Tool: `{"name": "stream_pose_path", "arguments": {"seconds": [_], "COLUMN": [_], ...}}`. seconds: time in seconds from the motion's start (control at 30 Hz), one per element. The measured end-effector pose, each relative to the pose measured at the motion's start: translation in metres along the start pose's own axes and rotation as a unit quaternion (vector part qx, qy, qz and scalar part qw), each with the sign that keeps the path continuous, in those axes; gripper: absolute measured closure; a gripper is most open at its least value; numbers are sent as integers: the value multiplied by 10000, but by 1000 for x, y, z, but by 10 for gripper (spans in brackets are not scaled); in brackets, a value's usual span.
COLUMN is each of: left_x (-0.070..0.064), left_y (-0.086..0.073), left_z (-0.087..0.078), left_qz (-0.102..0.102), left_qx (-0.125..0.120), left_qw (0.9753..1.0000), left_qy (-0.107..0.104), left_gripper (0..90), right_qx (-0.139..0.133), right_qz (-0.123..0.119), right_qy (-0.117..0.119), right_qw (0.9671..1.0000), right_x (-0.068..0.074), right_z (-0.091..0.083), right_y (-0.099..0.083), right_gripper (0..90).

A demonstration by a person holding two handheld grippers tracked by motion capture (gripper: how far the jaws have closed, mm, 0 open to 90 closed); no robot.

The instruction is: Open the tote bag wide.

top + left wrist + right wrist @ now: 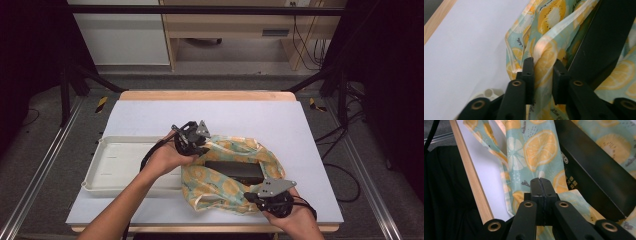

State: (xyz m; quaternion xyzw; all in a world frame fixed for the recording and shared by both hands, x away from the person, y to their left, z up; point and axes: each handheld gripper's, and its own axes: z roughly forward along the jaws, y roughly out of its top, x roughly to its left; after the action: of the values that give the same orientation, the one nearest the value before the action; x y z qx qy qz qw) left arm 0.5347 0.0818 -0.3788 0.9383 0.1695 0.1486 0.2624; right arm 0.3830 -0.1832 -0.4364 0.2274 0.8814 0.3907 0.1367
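A cloth bag (220, 184) printed with yellow citrus slices on pale green lies at the table's front right. A flat black box (234, 170) sits inside its mouth. My left gripper (197, 147) is at the bag's far left rim. In the left gripper view that gripper (543, 67) is shut on a bunched fold of the bag (549, 15), with the box (606, 32) just to the right. My right gripper (260, 196) is at the bag's near right edge. In the right gripper view it (541, 182) is shut on the bag (536, 147), beside the box (596, 170).
A white rectangular tray (120, 160) lies to the left of the bag, partly under my left hand. The pale mat (240, 115) stretches bare behind the bag. The table's wooden front edge (471, 182) runs close to my right gripper.
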Motion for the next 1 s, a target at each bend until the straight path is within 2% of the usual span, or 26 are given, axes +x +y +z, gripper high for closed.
{"name": "stream_pose_path", "arguments": {"seconds": [0.07,0.1,0.2,0.4,0.6,0.77,1.0], "left_x": [2,4,9,23,29,35,40], "left_y": [4,6,10,11,10,8,6], "left_z": [3,4,8,15,16,18,20], "left_qz": [-30,-37,-202,-481,-551,-685,-746], "left_qx": [87,131,15,-60,-85,-116,-68], "left_qw": [9999,9998,9994,9976,9969,9960,9955], "left_qy": [78,124,268,485,550,567,580], "left_gripper": [854,867,879,889,895,895,894], "right_qx": [31,52,120,265,339,370,401], "right_qz": [-23,-32,-76,-83,-85,-105,-132], "right_qy": [31,36,88,250,374,421,473], "right_qw": [10000,10000,9999,9993,9987,9984,9980], "right_x": [1,2,4,9,13,15,18], "right_z": [0,0,0,3,4,4,3], "right_y": [-1,-1,-2,-9,-16,-17,-18], "right_gripper": [900,900,900,900,900,900,900]}}
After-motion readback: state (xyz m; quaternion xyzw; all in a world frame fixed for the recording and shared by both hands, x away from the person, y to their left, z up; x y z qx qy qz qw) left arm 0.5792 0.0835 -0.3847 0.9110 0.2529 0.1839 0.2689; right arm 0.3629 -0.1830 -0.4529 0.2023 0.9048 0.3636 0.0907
